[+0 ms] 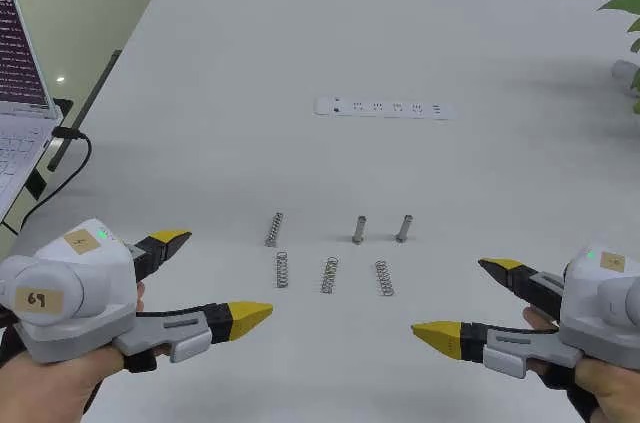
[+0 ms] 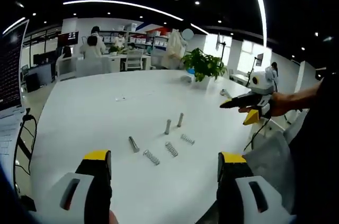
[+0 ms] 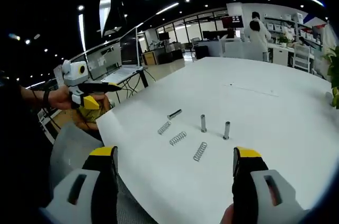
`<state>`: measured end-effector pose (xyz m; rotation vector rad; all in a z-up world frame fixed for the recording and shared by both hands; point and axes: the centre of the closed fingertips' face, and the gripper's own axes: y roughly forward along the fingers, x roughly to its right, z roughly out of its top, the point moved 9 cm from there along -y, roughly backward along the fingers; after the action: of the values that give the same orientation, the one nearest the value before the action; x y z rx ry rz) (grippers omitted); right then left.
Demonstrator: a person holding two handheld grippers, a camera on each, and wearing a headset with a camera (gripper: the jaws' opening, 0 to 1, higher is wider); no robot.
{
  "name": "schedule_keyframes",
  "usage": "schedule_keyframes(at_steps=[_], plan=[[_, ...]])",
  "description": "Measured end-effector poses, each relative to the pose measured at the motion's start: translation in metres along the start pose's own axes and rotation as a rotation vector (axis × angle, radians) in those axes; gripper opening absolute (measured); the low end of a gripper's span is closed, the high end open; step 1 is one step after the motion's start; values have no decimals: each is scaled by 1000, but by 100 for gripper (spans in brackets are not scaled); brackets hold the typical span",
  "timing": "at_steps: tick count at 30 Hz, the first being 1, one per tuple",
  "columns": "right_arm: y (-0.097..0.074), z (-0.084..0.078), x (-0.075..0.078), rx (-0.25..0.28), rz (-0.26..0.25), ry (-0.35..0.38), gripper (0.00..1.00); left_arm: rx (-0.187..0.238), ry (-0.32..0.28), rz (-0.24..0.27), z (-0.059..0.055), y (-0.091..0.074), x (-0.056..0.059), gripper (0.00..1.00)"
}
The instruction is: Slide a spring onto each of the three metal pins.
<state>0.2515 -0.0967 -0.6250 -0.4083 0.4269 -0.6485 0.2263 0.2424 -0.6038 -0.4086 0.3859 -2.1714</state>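
Note:
Two short metal pins (image 1: 359, 230) (image 1: 404, 228) stand upright on the white table (image 1: 300, 53). A third pin (image 1: 273, 229) lies on its side to their left. Three loose springs (image 1: 282, 269) (image 1: 329, 275) (image 1: 384, 278) lie in a row just in front of the pins. My left gripper (image 1: 228, 273) hovers open at the near left, with nothing between its jaws. My right gripper (image 1: 448, 295) hovers open at the near right, also holding nothing. In the left gripper view the fallen pin (image 2: 133, 144) and springs (image 2: 171, 149) lie ahead of the jaws; the right gripper view shows the upright pins (image 3: 203, 123) ahead.
A white power strip (image 1: 385, 107) lies beyond the pins at mid-table. A laptop (image 1: 20, 93) and a black cable (image 1: 70, 158) sit off the left edge. Plant leaves (image 1: 630, 13) reach in at the far right. People sit at desks (image 2: 92, 49) in the background.

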Motion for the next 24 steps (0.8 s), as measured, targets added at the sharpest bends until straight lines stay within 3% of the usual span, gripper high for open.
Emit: schedule_keyframes(at_steps=[24], plan=[[-2,-2,0,-5,-9,-4,90,5,-4,6,1,-3,-2,78]])
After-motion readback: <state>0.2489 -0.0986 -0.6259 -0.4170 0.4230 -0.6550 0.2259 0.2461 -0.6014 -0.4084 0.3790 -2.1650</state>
